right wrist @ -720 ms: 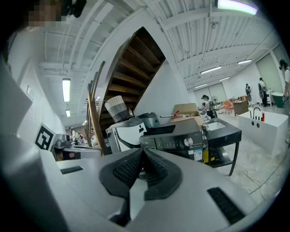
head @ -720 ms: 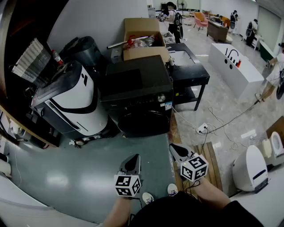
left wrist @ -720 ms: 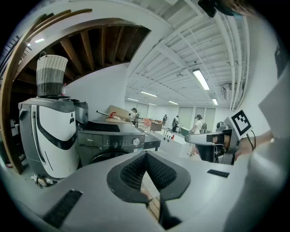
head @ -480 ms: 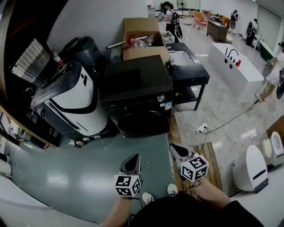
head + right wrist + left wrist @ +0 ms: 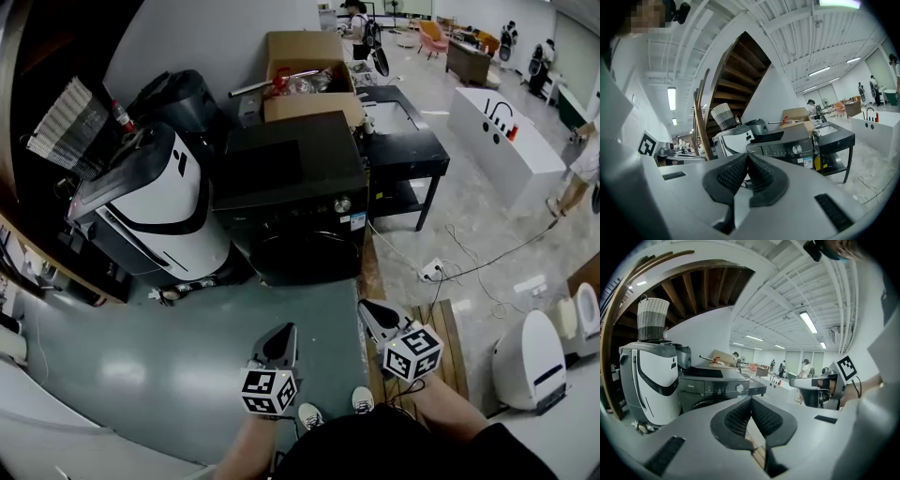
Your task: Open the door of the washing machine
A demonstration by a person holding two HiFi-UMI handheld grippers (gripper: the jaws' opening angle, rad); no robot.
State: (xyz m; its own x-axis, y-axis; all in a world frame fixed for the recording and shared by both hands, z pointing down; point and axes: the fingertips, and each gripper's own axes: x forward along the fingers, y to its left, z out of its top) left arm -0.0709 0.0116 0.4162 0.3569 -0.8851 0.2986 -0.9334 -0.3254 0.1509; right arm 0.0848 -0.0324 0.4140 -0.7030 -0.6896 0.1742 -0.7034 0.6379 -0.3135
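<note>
Two closed, empty tongs, the left tongs [image 5: 284,331] and the right tongs [image 5: 367,308], hang well apart from the black washing machine [image 5: 298,178], whose round door [image 5: 305,255] is shut.

**Where the three cameras look**

The head camera looks steeply down on the left gripper [image 5: 280,334] and right gripper [image 5: 368,310]. Each gripper's camera looks ahead along its jaws, well short of the black front-loading washing machine [image 5: 291,202] [image 5: 712,389] [image 5: 785,148] all three views share.
</note>
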